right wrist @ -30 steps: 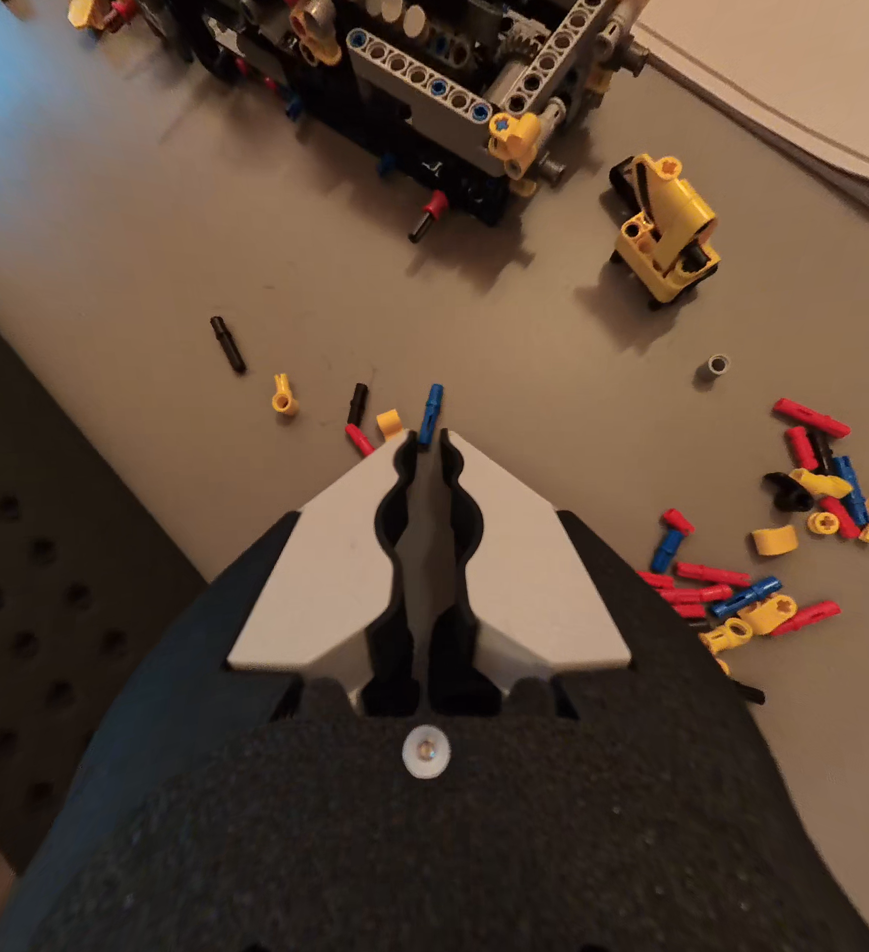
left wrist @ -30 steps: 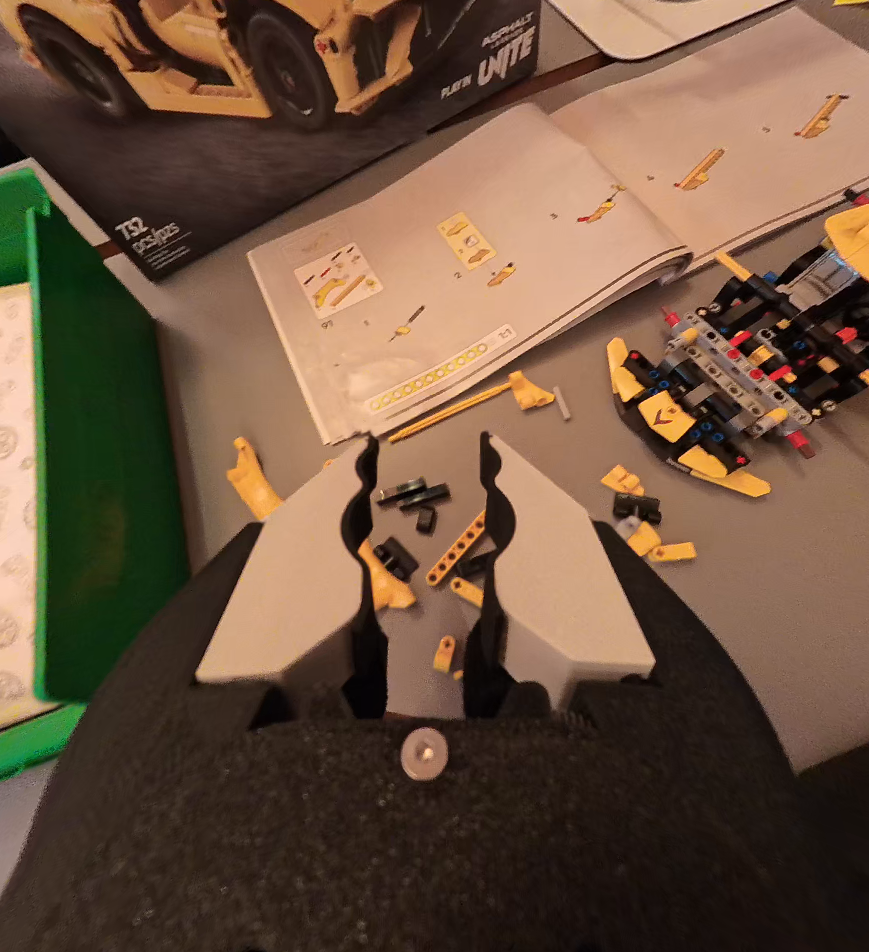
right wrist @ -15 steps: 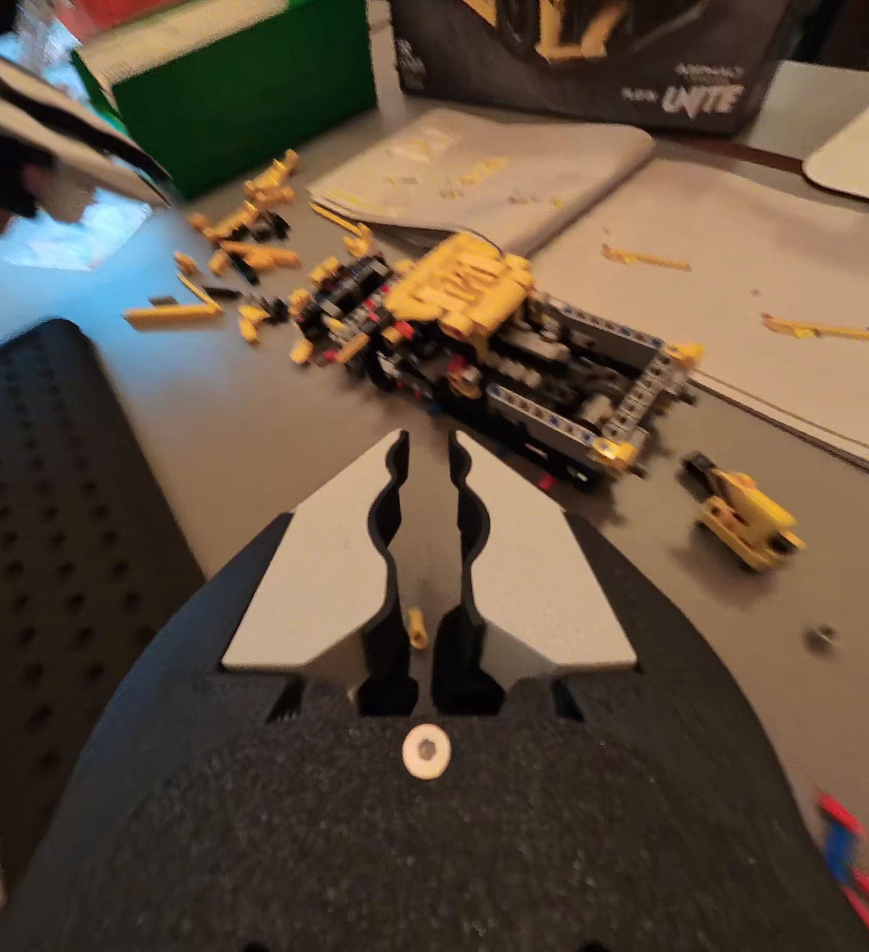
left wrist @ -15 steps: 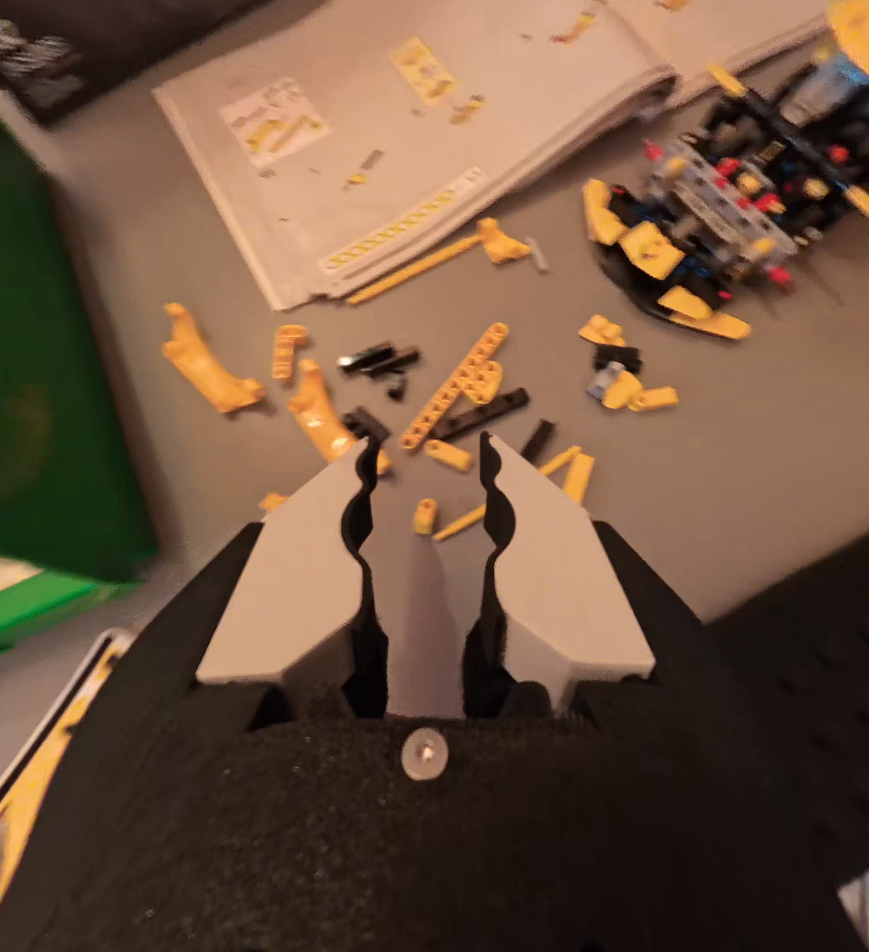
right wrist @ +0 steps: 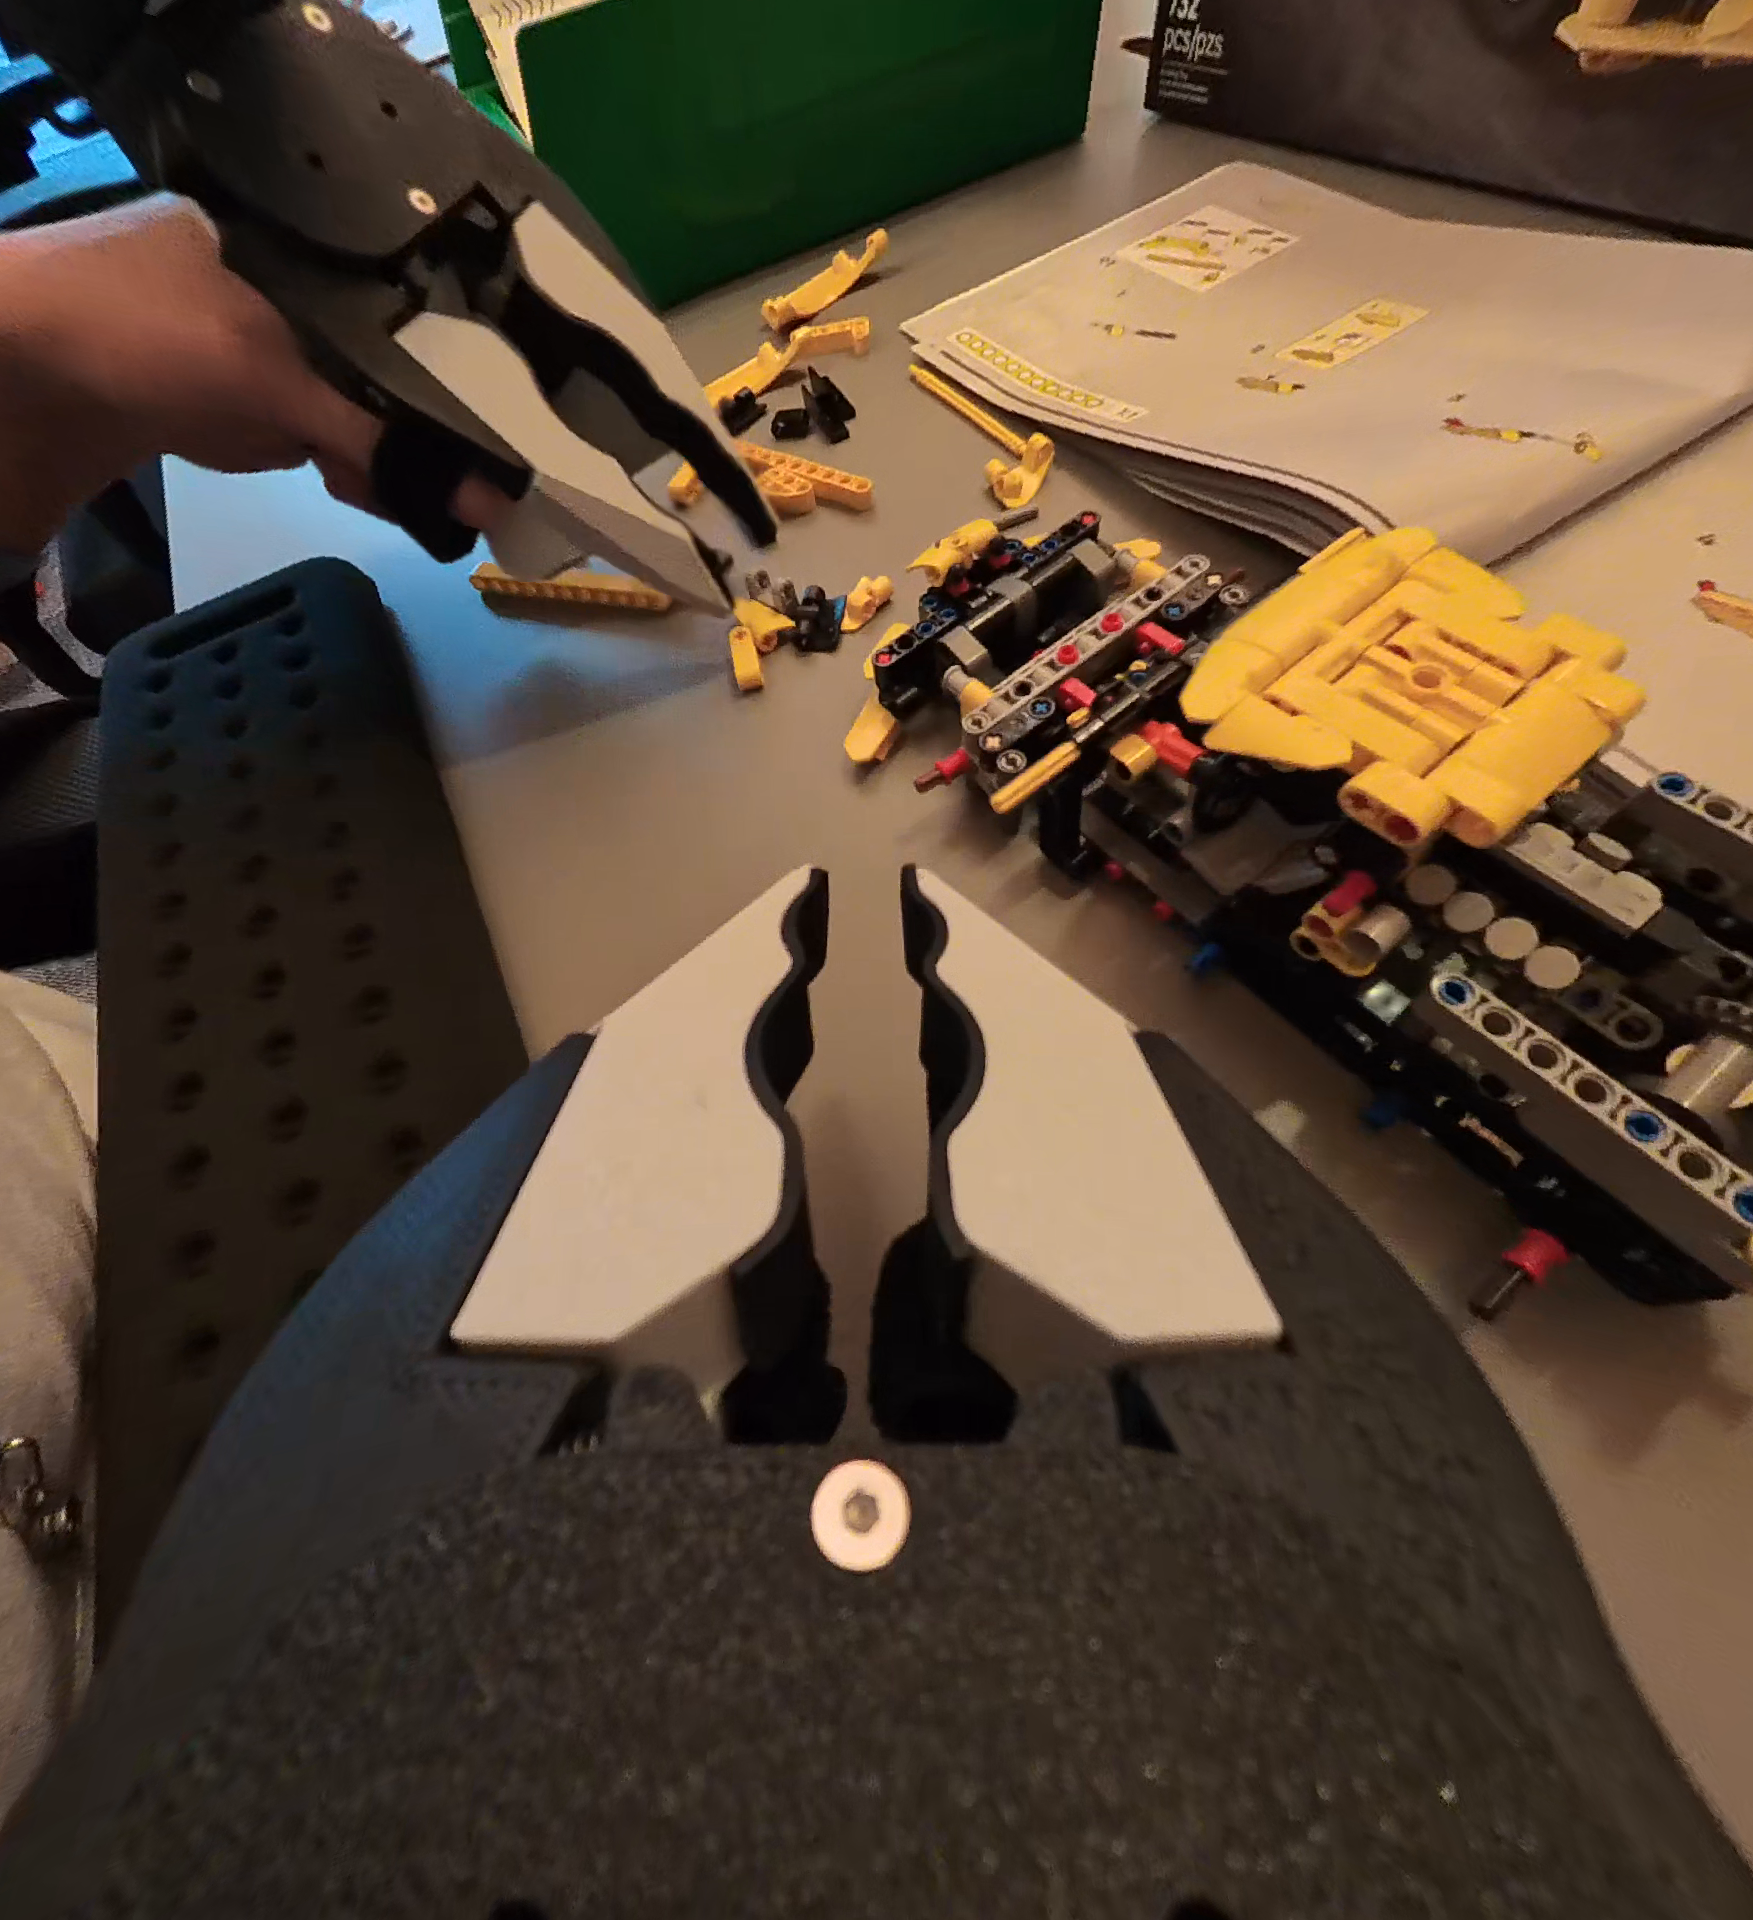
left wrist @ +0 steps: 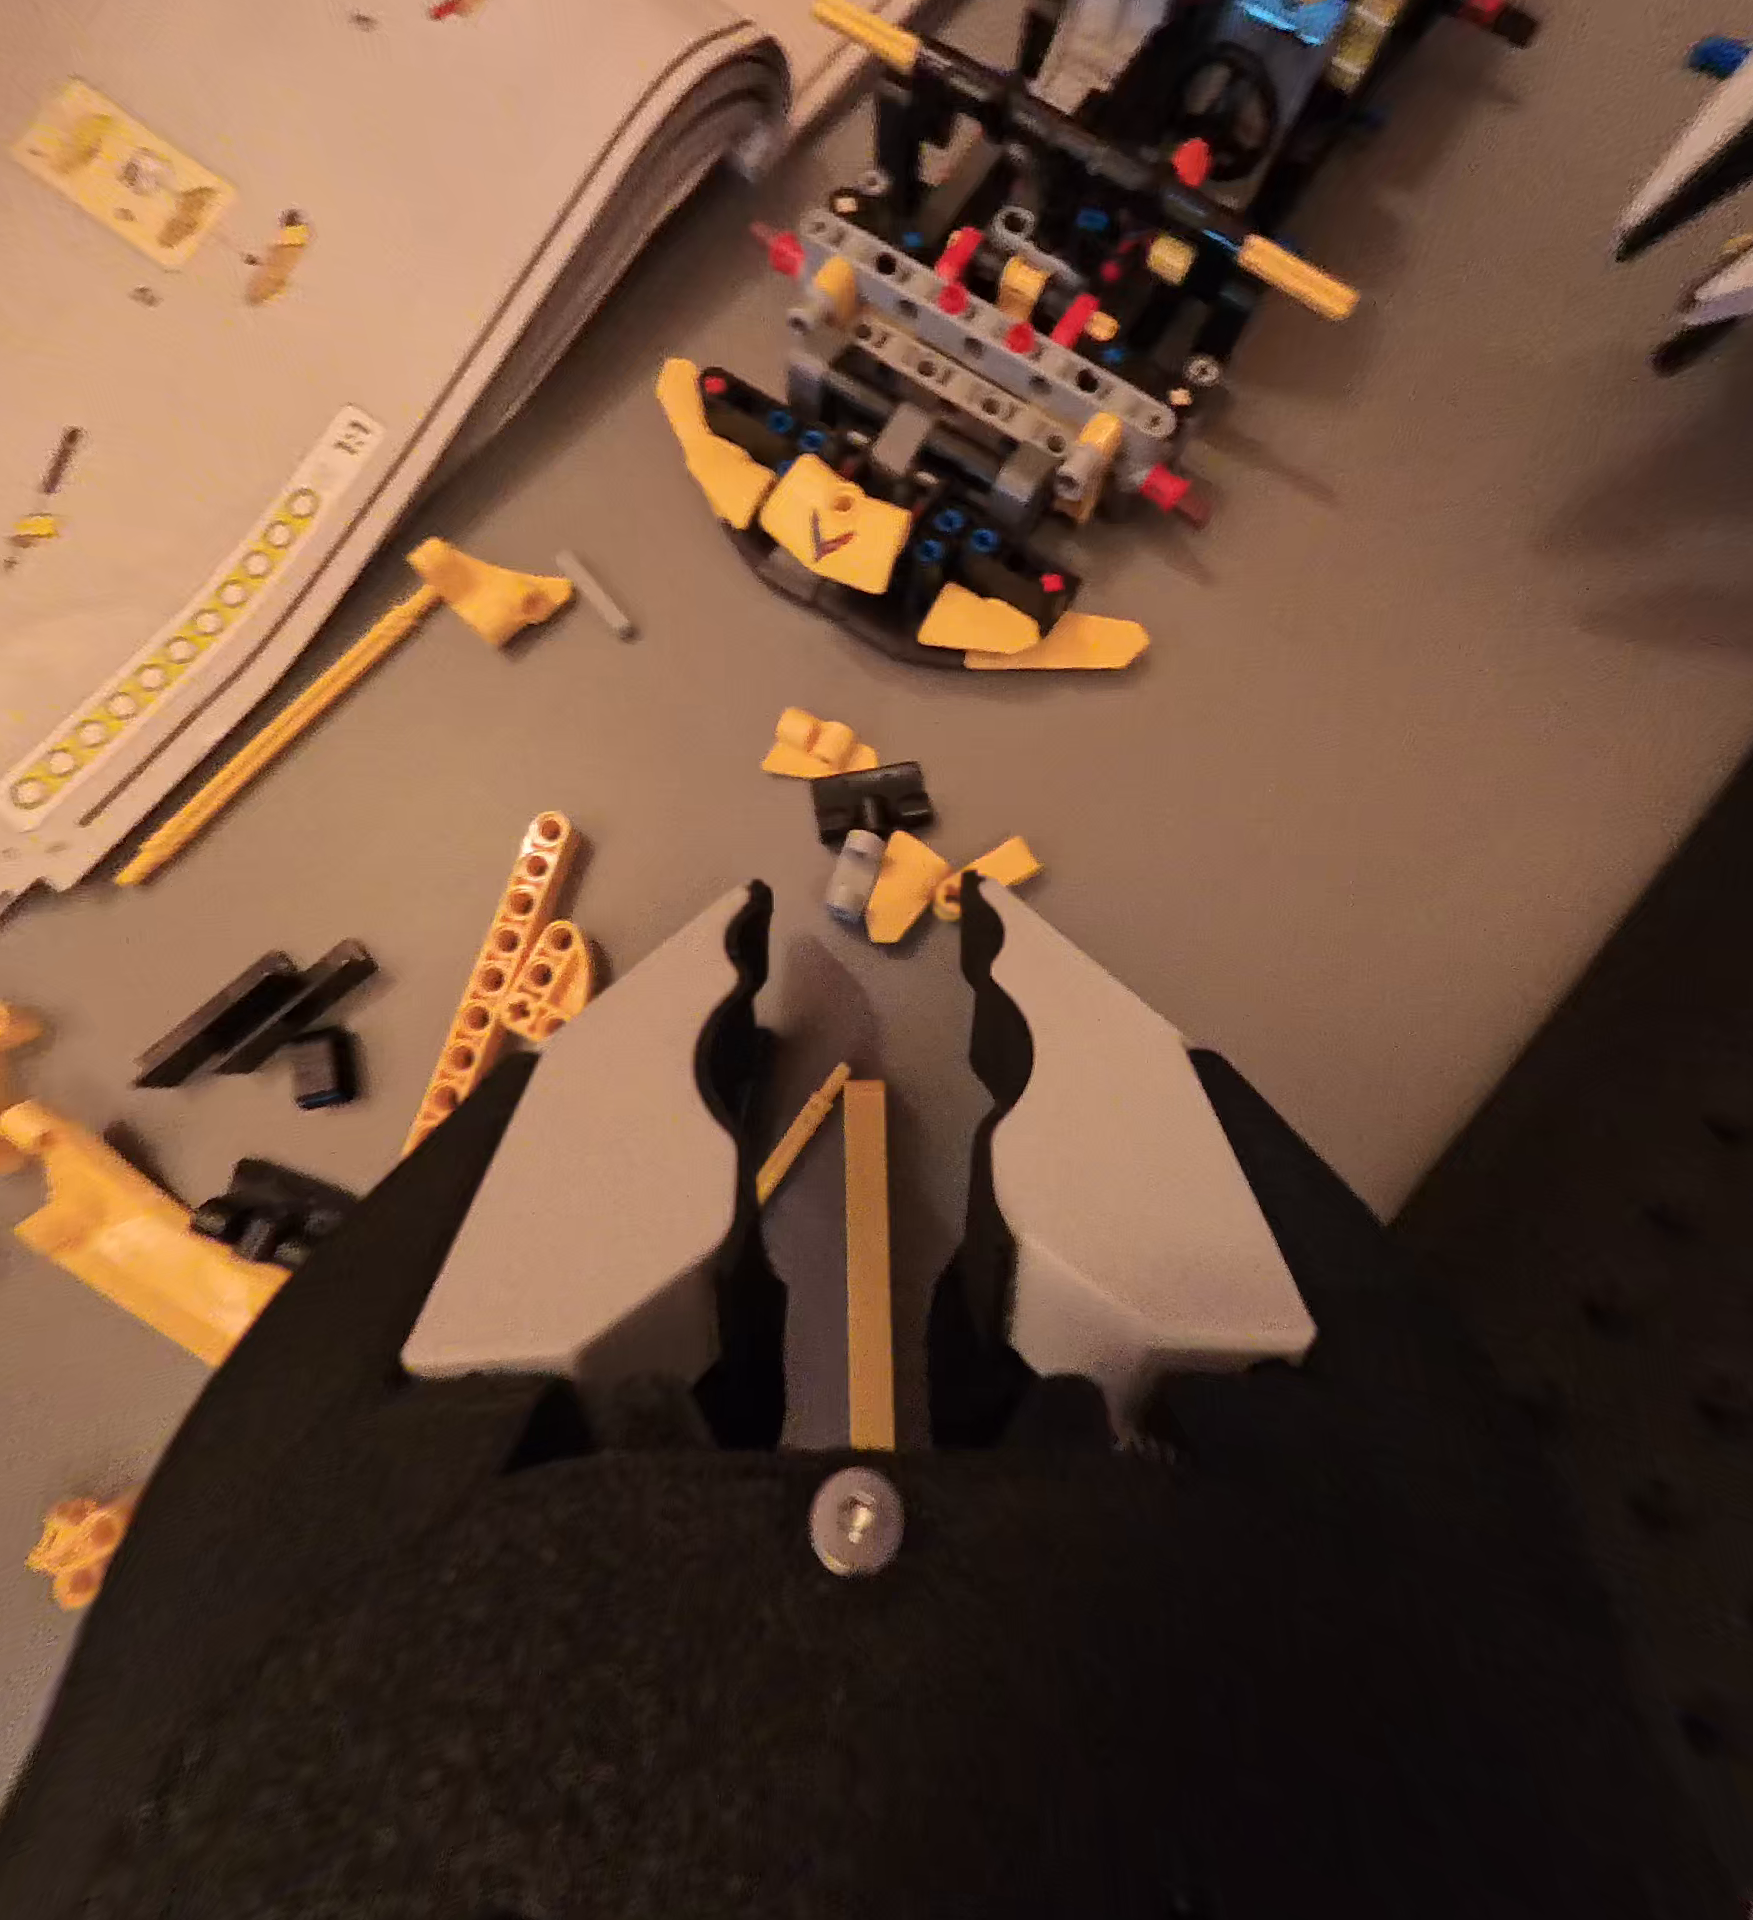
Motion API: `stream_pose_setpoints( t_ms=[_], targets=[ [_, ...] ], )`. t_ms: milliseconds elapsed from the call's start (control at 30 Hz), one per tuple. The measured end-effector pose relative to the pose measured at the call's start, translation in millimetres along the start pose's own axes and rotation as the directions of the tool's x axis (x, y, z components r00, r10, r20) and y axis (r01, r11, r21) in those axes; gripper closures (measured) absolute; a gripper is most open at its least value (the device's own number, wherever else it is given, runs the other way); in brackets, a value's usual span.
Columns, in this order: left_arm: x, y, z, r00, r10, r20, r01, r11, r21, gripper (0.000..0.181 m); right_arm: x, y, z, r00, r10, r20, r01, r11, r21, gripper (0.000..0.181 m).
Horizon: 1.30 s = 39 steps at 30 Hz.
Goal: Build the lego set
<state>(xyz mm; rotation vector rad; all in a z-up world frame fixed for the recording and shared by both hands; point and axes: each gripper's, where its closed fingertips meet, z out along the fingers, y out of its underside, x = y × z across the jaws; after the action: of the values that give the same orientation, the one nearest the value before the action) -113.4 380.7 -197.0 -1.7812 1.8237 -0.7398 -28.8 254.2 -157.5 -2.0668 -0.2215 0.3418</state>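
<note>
Grey table: widest open patch lies in front of my right claw, between the black perforated pad at the near edge and the half-built car. The car sits mid-table, its yellow-nosed end toward the loose parts, with the open instruction booklet just behind it. Green bin and the set's box stand at the far edge, well clear.

Right claw: empty, jaws narrowly parted, hovering over bare table.

Left claw: jaws spread, holding nothing, tips low over a small heap of yellow, black and grey pieces. A yellow beam lies on the table beneath the gap.

Risks, my judgement: pieces in the heap touch one another, so closing may pinch two at once or flick one away. The left view is blurred, so piece identity is uncertain. A wide swing rightward could knock the car's nose.

Room: left claw is hemmed by scattered beams on its left; the clear exit is back toward me.
</note>
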Motion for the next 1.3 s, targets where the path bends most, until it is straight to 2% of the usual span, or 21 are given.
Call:
stream_pose_setpoints(
  t_ms=[133, 300, 433, 533, 667, 833, 933, 1000, 1067, 1133, 1233, 1300],
  targets=[
    [-2.5, -9.9, 3.7, 1.0, 0.028, 0.007, -0.028, 0.999, 0.032, 0.145, 9.5, 4.1, -5.9, 0.999, 0.035, -0.02, -0.035, 0.999, -0.009, 0.168],
    [-6.9, -27.8, 19.9, 0.998, 0.013, -0.058, -0.011, 0.999, 0.04, 0.145, 14.3, 5.1, -6.6, 0.999, 0.048, -0.02, -0.049, 0.999, -0.022, 0.168],
    [-11.3, -19.7, 30.2, 0.997, 0.034, -0.063, -0.035, 0.999, -0.008, 0.147, 15.2, 9.5, -9.0, 0.998, 0.045, -0.033, -0.046, 0.998, -0.038, 0.169],
    [-8.2, -18.0, 33.4, 0.995, 0.036, -0.09, -0.037, 0.999, -0.007, 0.16, 15.7, 13.3, -9.1, 0.997, 0.065, -0.031, -0.066, 0.997, -0.042, 0.169],
    [-8.8, -17.5, 34.3, 0.995, 0.048, -0.083, -0.049, 0.999, -0.015, 0.165, 17.6, 13.2, -8.4, 0.997, 0.072, -0.027, -0.073, 0.996, -0.042, 0.169],
    [-10.3, -28.8, 21.4, 0.995, 0.087, -0.043, -0.086, 0.996, 0.026, 0.165, 16.3, 1.4, -6.8, 0.997, 0.07, -0.006, -0.07, 0.997, -0.01, 0.17],
    [-5.1, -51.4, 1.7, 0.994, 0.11, -0.027, -0.107, 0.988, 0.111, 0.165, 12.5, -17.0, -1.1, 0.996, 0.085, 0.032, -0.086, 0.995, 0.043, 0.17],
    [3.0, -72.7, -14.7, 0.991, 0.132, -0.023, -0.125, 0.973, 0.196, 0.165, 6.4, -37.2, 8.0, 0.984, 0.144, 0.105, -0.153, 0.984, 0.087, 0.167],
    [15.5, -93.0, -29.6, 0.984, 0.18, -0.012, -0.17, 0.948, 0.27, 0.165, 0.3, -56.2, 19.7, 0.945, 0.256, 0.202, -0.278, 0.956, 0.092, 0.157],
    [26.9, -108.3, -41.4, 0.97, 0.244, 0.022, -0.238, 0.918, 0.317, 0.165, -6.6, -76.3, 27.8, 0.867, 0.382, 0.319, -0.426, 0.901, 0.081, 0.146],
    [42.3, -124.4, -53.8, 0.956, 0.291, 0.039, -0.284, 0.883, 0.375, 0.165, -13.8, -102.4, 30.4, 0.747, 0.476, 0.463, -0.568, 0.82, 0.073, 0.144],
    [50.4, -129.3, -56.6, 0.952, 0.305, 0.029, -0.292, 0.872, 0.394, 0.165, -18.2, -110.9, 28.8, 0.664, 0.517, 0.54, -0.632, 0.774, 0.036, 0.149]
  ],
)
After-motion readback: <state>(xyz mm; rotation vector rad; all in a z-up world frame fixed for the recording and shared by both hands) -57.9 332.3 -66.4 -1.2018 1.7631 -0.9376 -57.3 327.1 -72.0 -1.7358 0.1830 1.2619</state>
